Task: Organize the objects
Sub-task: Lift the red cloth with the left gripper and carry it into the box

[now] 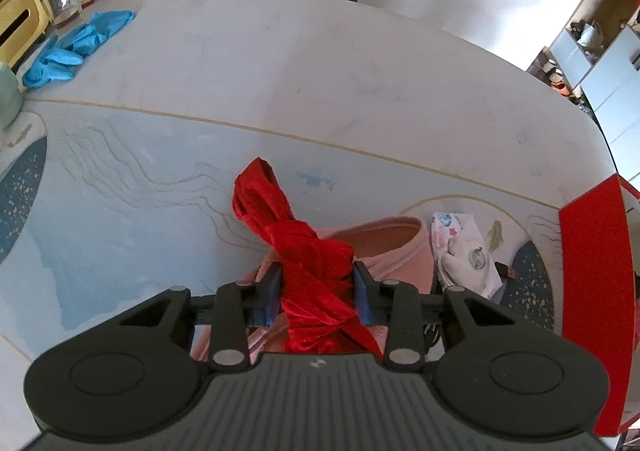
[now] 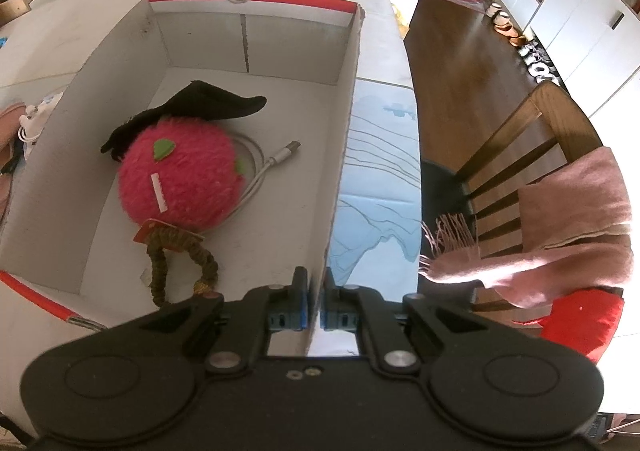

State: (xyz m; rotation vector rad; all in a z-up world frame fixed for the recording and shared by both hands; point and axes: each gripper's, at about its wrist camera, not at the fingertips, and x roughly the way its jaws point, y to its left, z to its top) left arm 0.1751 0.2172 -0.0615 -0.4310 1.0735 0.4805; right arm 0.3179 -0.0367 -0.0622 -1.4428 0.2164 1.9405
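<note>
A knotted red cloth (image 1: 308, 251), silky and twisted into a rope, sits between the left gripper (image 1: 317, 283) jaws, which are partly closed and pressing its bundle from both sides. It hangs above a soft pink garment (image 1: 394, 247) on the glossy, blue-patterned counter (image 1: 160, 171), near a small printed white cloth (image 1: 464, 247). The right gripper (image 2: 317, 291) has its jaws nearly together, pinching the thin cardboard wall of the white box (image 2: 342, 155) with its red rim. Inside lie a fuzzy pink plush ball (image 2: 180, 179) with a floppy black felt hat (image 2: 200, 107) and a coiled white cable (image 2: 260, 167).
</note>
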